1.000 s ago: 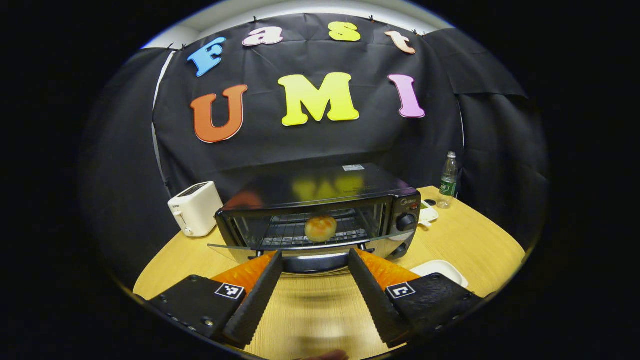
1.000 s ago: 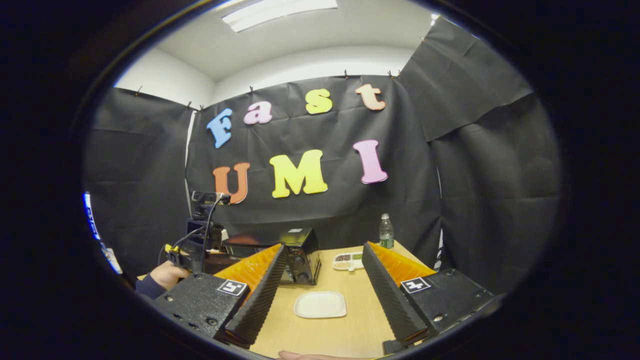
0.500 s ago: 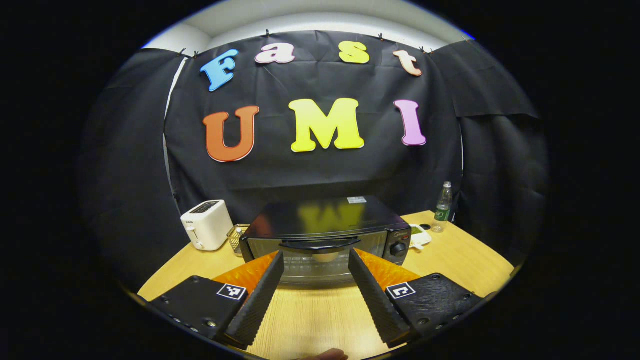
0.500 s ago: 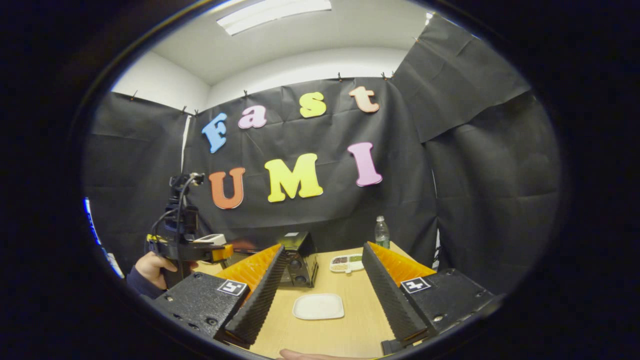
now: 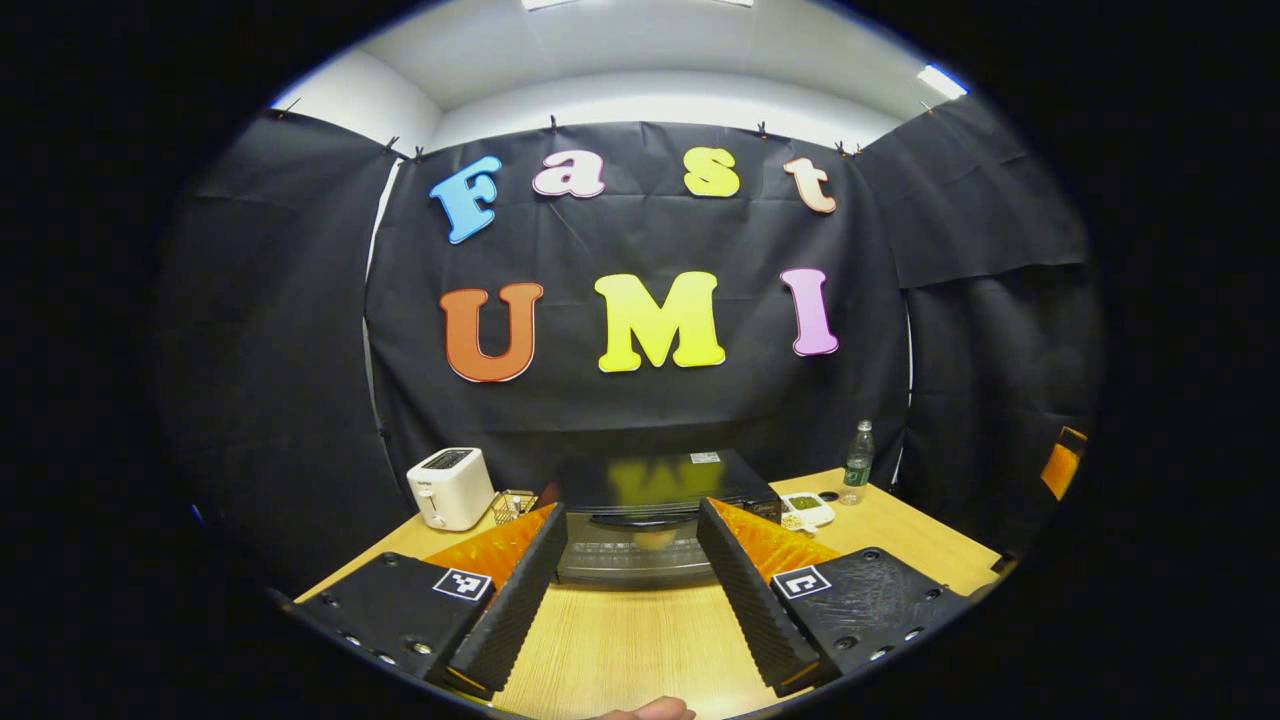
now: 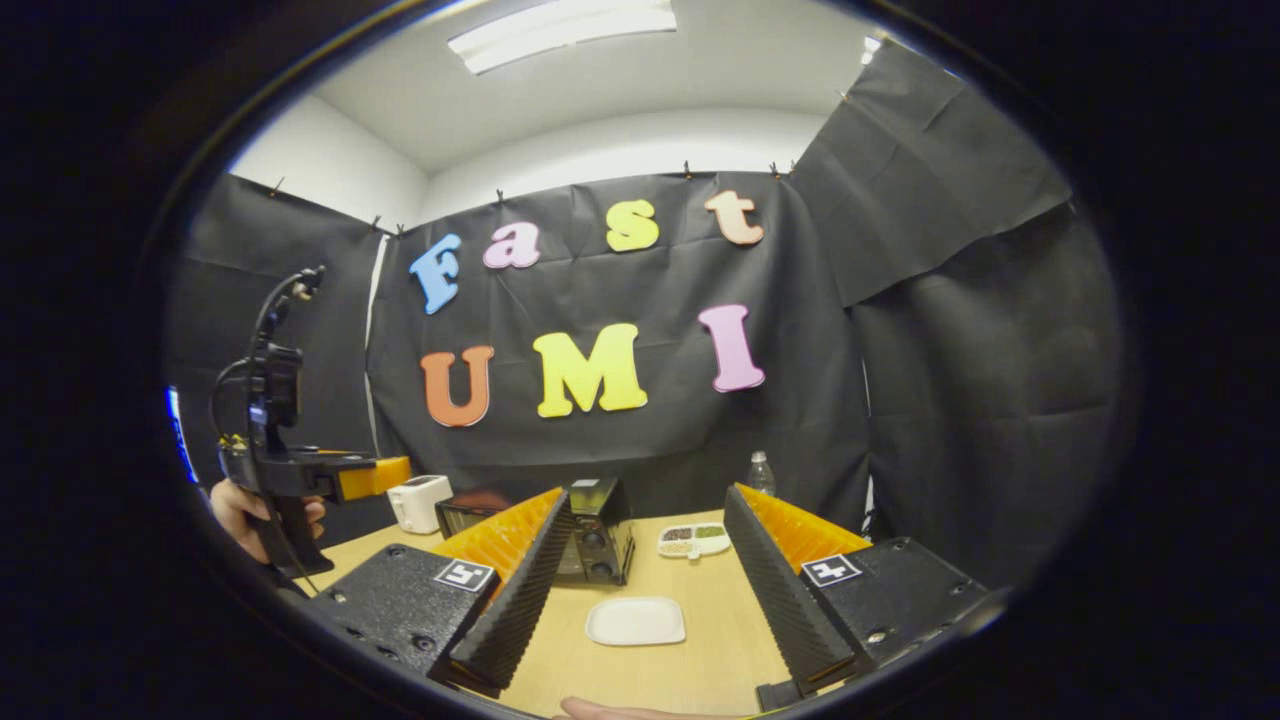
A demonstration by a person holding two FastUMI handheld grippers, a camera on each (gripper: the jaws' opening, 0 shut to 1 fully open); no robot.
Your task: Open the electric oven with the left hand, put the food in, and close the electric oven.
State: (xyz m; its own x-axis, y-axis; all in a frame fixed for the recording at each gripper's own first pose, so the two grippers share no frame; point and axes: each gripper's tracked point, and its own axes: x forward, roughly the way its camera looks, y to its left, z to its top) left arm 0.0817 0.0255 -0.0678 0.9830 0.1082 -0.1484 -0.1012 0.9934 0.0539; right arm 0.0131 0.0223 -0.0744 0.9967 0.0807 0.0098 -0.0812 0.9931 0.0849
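Oven standing on the wooden table, door shut, glass front facing the left gripper's camera, long axis running side to side across the left gripper view. Handle along the top of the door, also lying crosswise. Pale rounded shape behind the glass, probably the food, though too dim to be sure. Left gripper hanging well back from the oven with fingers spread wide and nothing between them, clear of the door. White toaster off to one side of the oven, small wire basket just beside it. On the other side, a small divided dish and a bottle standing upright near the black cloth.

In the right gripper view, oven seen from its knob end, long axis running away toward the left. Right gripper held above the table, fingers wide apart and holding nothing. Empty white plate lying flat on the table between the fingers, well in front of the oven. Left gripper raised at the far left, gripped by a hand, well apart from the oven.
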